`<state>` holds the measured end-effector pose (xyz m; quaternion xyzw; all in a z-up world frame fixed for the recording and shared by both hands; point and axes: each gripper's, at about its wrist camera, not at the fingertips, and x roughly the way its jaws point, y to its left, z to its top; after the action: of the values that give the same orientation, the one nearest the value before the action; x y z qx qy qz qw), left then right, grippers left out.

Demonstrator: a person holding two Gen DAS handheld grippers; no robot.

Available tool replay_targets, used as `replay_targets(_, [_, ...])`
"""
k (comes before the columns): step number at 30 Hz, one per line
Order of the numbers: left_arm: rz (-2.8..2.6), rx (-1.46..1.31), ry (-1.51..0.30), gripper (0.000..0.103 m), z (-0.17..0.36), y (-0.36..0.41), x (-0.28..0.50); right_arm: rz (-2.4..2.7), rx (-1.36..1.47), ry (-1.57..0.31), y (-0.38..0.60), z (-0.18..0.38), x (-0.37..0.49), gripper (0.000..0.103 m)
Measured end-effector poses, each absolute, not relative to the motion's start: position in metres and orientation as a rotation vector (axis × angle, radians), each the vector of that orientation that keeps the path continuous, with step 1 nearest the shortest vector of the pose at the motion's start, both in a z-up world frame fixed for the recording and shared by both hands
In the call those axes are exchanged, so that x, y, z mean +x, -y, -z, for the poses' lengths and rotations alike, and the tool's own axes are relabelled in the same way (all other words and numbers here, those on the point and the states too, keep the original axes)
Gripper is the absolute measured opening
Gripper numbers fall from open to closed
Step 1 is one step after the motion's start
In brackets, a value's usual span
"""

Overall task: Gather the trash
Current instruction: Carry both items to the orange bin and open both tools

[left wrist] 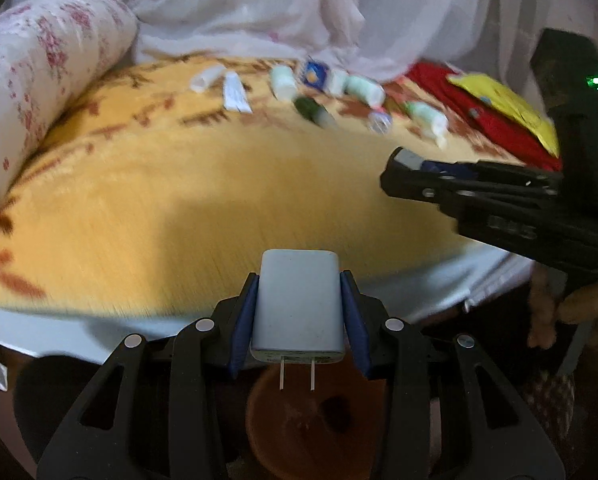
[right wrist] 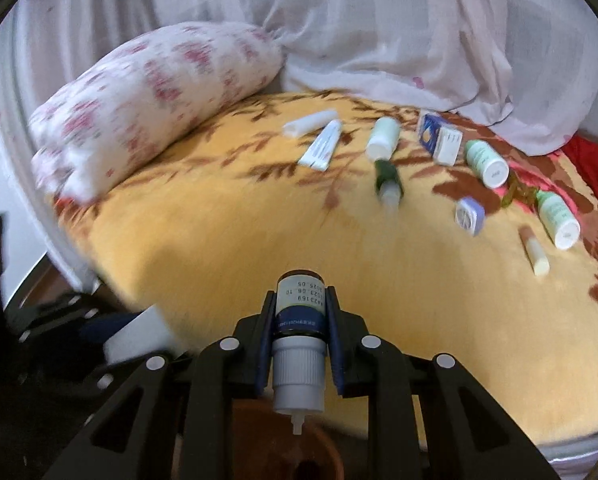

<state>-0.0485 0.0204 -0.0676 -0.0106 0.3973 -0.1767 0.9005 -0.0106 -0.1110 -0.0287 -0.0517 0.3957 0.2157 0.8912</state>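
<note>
- Jaws, left gripper (left wrist: 297,312): part closed, pads pressing both sides of a white charger (left wrist: 297,304), prongs toward the camera.
- Jaws, right gripper (right wrist: 299,320): nearly shut, clamped on a small dropper bottle (right wrist: 299,332), nozzle toward the camera.
- Both loads hang over the bed edge; a round brown bin (left wrist: 315,420) sits below each, probably the trash container, though it is dim and half hidden.
- Judged progress: two items lifted, neither dropped yet.
- Left on the blanket (right wrist: 219,248): white tube (right wrist: 321,146), white roll (right wrist: 309,123), green bottles (right wrist: 486,162), dark bottle (right wrist: 387,182), blue box (right wrist: 439,140), small cap (right wrist: 469,214), stick (right wrist: 535,254).
- Pillow (right wrist: 155,104) lies to the left, well apart from the litter.
- Most of the task remains.
</note>
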Motion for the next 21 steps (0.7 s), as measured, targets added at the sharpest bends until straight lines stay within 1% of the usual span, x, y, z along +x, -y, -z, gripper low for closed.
replay_targets(3, [0.409,-0.002,-0.896,0.04,0.08,-0.017,-0.063,-0.502,-0.121,-0.883,0.117,0.035,-0.04,0.023])
replay_targets(8, [0.429,0.022,-0.993,0.04,0.099,-0.017,-0.079,-0.554,-0.101,-1.032,0.127,0.063,-0.075,0.023])
replay_targets(11, [0.448,0.037,-1.017,0.04,0.105,-0.013,-0.088,-0.583,-0.104,-1.095,0.127,0.081,-0.088,0.023])
replay_targets(13, [0.455,0.055,-1.02,0.042,0.105,-0.01,-0.093,-0.616,-0.104,-1.139,0.124,0.091,-0.095,0.024])
replay_targets(14, [0.449,0.061,-1.008,0.052,0.103,-0.009,-0.095,-0.617,-0.108,-1.148,0.123,0.094,-0.098,0.038])
replay_targets(15, [0.43,0.069,-0.984,0.059,0.098,-0.011,-0.097,-0.61,-0.122,-1.161,0.122,0.098,-0.1,0.061])
replay_targets(16, [0.414,0.07,-0.964,0.071,0.094,-0.013,-0.099,-0.597,-0.143,-1.164,0.121,0.1,-0.102,0.067])
replay_targets(17, [0.4,0.069,-0.946,0.078,0.09,-0.016,-0.1,-0.586,-0.155,-1.156,0.122,0.099,-0.103,0.068])
replay_targets(19, [0.385,0.059,-0.931,0.079,0.085,-0.023,-0.1,-0.558,-0.182,-1.126,0.124,0.095,-0.103,0.069])
replay_targets(21, [0.362,0.042,-0.936,0.079,0.083,-0.03,-0.095,-0.531,-0.176,-1.099,0.131,0.089,-0.099,0.071])
